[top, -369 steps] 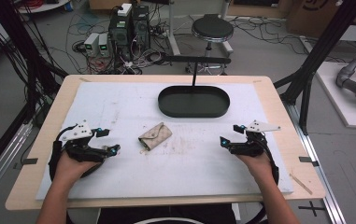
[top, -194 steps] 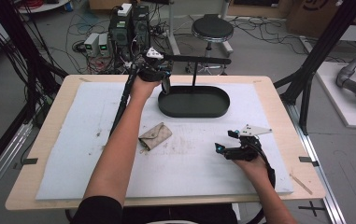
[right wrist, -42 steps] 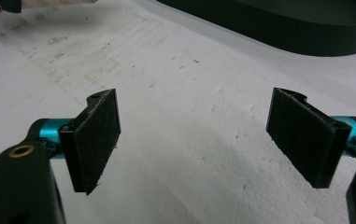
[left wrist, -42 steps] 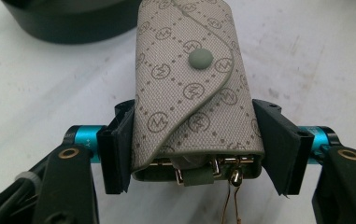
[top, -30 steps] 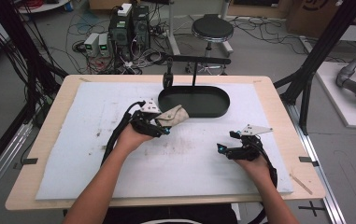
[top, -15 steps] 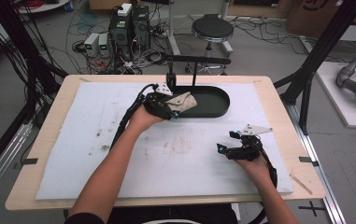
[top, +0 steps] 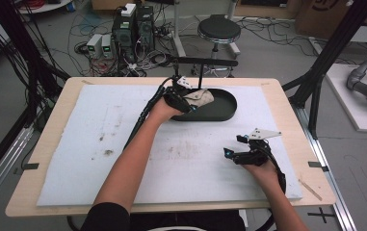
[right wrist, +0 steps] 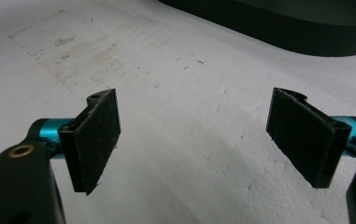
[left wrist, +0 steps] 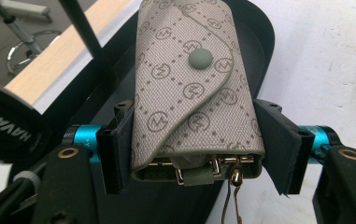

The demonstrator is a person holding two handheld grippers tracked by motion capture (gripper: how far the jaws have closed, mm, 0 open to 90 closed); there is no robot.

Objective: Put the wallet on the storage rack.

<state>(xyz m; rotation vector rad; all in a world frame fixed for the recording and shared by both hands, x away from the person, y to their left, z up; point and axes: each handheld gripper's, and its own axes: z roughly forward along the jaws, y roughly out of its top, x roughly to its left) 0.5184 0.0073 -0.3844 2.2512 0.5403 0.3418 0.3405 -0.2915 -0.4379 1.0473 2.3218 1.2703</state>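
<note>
A beige patterned key pouch with a round snap and gold hooks at its near end is clamped between the jaws of my left gripper. From above, the pouch hangs over the left part of the black oval tray, with my left gripper shut on it. My right gripper rests on the white mat at the right, open with nothing between its pads. The tray's edge lies ahead of it in the right gripper view.
A black stand with a horizontal bar rises behind the tray. The white foam mat covers the wooden table and bears some dirt marks. Cables, power units and a stool stand on the floor beyond.
My left gripper picked the pouch up from the mat's middle and has carried it back and right, over the tray. The right gripper has stayed put.
</note>
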